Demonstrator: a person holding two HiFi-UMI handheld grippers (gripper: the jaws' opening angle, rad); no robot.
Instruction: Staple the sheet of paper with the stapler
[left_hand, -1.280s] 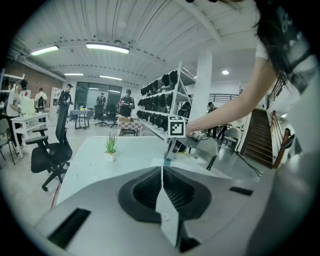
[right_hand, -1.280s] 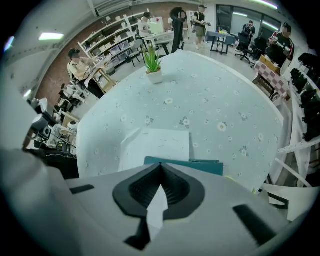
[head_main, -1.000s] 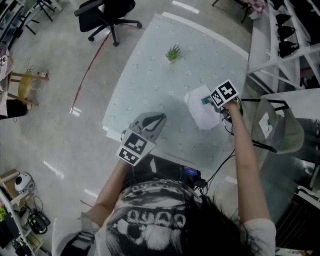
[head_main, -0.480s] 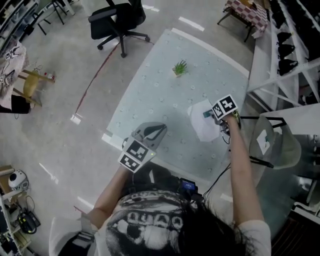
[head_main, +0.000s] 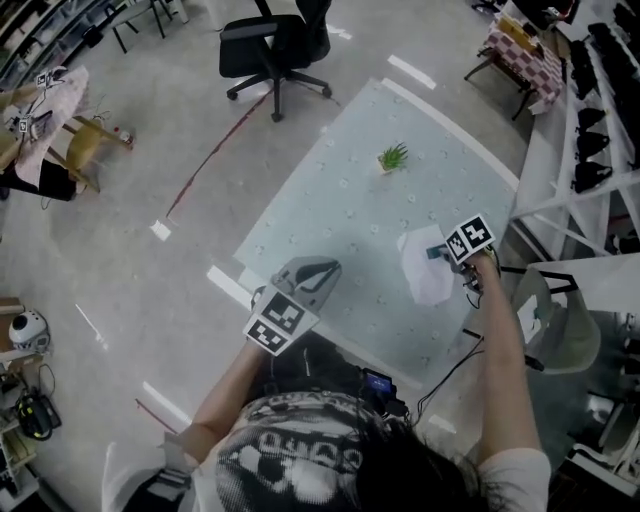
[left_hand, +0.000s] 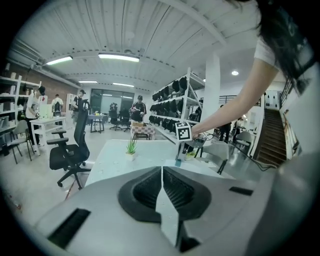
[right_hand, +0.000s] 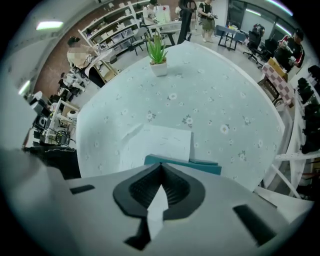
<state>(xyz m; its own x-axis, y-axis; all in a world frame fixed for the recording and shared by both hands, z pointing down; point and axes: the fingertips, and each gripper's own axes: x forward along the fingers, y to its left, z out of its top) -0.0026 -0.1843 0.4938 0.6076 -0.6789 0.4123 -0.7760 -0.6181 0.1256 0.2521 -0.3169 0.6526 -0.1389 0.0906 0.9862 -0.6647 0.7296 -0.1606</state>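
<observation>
from the head view, my left gripper (head_main: 326, 266) hangs over the near edge of the table (head_main: 340, 205), jaws pressed together and holding nothing. my right gripper (head_main: 462, 252) points down at the table's 4 o'clock side, right at the teal stapler (head_main: 437, 252), which lies at the edge of the sheet of paper (head_main: 425, 280). a small potted plant (head_main: 392, 157) stands at 11 o'clock from the paper, well apart. an office chair (head_main: 278, 45) sits on the grey floor at 11 o'clock; white shelves (head_main: 590, 110) run along at 2 o'clock.

in the left gripper view, my jaws meet in one line, empty. nothing stands between them and the stapler at 1 o'clock.

in the right gripper view, my jaws are closed with nothing between them. the stapler lies crosswise just past their tips, the paper beyond it on the flowered tablecloth.
</observation>
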